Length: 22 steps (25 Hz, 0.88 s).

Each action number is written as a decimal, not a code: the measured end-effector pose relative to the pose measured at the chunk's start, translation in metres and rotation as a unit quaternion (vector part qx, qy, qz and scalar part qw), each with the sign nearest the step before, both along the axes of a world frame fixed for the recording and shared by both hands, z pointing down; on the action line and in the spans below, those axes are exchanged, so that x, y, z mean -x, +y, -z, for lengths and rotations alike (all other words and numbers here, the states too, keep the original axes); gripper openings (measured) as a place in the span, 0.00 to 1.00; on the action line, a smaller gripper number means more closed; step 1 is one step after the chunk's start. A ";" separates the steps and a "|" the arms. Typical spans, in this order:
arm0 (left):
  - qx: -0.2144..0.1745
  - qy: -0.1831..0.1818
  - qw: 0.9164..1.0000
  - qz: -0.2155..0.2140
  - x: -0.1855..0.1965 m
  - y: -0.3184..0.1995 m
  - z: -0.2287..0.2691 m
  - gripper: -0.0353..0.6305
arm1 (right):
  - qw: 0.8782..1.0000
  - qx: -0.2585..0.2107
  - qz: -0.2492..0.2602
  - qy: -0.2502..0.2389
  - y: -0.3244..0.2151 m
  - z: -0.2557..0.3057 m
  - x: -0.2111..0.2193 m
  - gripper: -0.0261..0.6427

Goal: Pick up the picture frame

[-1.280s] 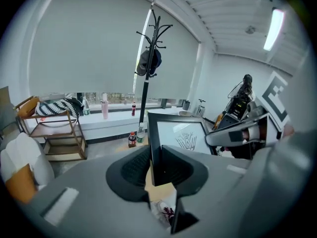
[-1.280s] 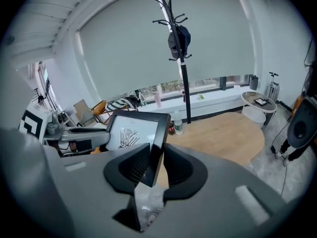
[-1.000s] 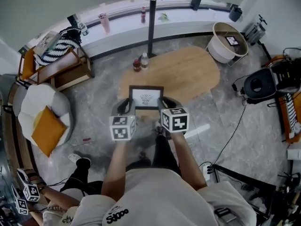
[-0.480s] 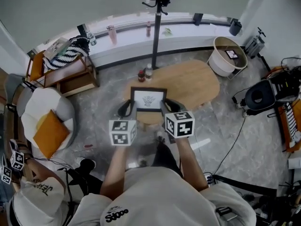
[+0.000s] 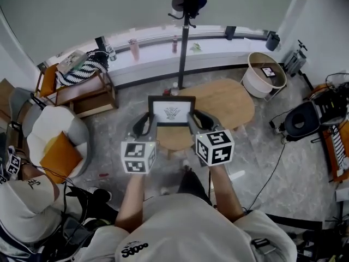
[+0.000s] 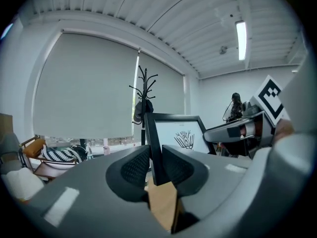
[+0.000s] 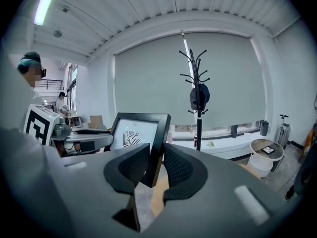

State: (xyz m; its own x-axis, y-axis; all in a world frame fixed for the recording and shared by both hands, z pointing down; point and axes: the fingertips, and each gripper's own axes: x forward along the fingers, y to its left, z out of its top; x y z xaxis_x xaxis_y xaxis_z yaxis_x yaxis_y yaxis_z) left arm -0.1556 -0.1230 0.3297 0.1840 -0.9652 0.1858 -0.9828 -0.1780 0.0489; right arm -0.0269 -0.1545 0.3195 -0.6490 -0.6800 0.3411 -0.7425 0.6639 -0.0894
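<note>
The picture frame (image 5: 172, 111) hangs in the air over the near left part of the oval wooden table (image 5: 229, 100), the left gripper (image 5: 145, 125) pinching its left edge, the right gripper (image 5: 199, 121) pinching its right edge

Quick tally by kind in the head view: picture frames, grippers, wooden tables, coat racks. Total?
Picture frame: 1
Grippers: 2, the left gripper and the right gripper, each shut on one side edge of the frame
Wooden table: 1
Coat rack: 1
Total: 5
</note>
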 end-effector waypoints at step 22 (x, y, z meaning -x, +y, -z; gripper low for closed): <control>-0.097 -0.020 0.995 0.015 -0.031 0.035 0.082 0.18 | 0.994 -0.097 0.033 -0.040 0.032 0.082 -0.032 0.17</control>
